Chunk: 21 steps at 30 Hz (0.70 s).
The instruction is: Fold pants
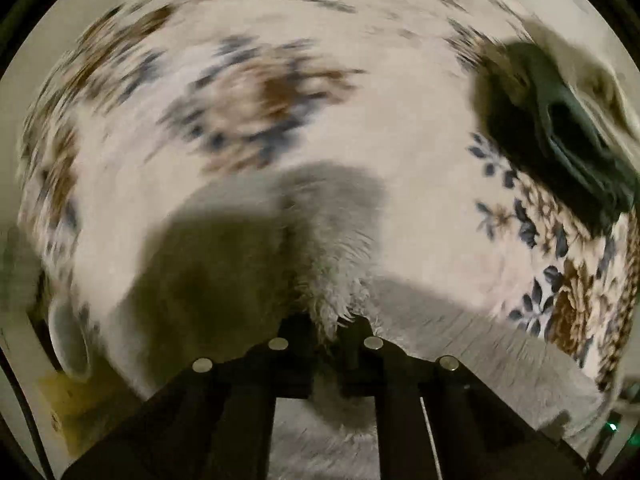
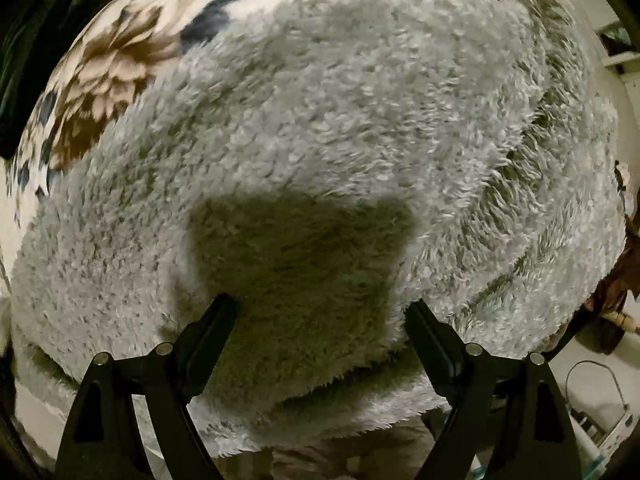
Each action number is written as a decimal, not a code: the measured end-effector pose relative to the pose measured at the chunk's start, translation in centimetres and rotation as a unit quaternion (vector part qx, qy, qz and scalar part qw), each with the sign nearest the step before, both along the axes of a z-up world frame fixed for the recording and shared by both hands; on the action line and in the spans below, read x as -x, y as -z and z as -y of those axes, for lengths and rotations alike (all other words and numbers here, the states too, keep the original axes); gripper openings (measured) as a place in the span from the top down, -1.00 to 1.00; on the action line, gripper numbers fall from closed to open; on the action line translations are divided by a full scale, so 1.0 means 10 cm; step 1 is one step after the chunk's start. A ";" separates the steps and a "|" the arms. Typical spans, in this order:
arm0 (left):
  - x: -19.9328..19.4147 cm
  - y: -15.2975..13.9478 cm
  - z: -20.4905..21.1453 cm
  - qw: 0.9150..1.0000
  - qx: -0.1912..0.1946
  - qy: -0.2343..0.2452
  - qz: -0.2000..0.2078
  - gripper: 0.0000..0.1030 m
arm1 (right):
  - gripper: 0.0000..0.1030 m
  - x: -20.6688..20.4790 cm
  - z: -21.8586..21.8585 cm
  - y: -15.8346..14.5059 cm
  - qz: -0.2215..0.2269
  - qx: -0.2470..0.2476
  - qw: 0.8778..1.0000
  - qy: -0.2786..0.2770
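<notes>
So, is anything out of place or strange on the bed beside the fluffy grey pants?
Nothing looks damaged or spilled. One stray thing: a dark green garment lies crumpled on the floral bedspread, apart from the fluffy grey pants. The left gripper is shut on a tuft of the pants.

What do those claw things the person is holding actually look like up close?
Both are matte black plastic. The left gripper shows two blocky fingers on dark rails, with four round silver discs set on top. The right gripper has two wedge-shaped fingers with flat inner pads, triangular cut-outs lower down, and the same silver discs. No cables, sleeves or hands show in either view.
</notes>
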State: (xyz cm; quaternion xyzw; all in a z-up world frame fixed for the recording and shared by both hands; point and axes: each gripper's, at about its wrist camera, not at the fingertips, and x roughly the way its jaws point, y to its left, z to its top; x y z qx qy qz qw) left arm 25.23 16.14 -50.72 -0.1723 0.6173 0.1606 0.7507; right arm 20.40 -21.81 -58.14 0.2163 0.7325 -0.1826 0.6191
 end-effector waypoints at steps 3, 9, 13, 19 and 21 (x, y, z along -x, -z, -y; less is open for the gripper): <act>0.53 0.07 -0.32 0.998 0.021 -0.053 -0.028 0.89 | -0.71 0.05 -0.16 0.03 -0.004 -0.001 1.000 -0.011; 1.21 0.42 -0.58 0.983 0.100 -0.134 -0.078 0.71 | -0.71 0.29 -0.50 0.01 -0.017 -0.013 0.999 -0.029; 1.34 0.27 -0.44 0.984 0.085 -0.137 -0.073 0.44 | -0.71 0.45 -0.62 -0.12 0.007 -0.041 0.999 -0.016; 1.03 0.06 0.33 0.996 0.035 -0.029 -0.076 0.31 | -0.71 0.76 -0.35 -0.49 0.063 -0.027 0.996 0.061; 0.88 0.05 0.61 0.997 0.011 0.013 -0.074 0.17 | -0.71 0.82 -0.11 -0.63 0.091 -0.013 0.990 0.107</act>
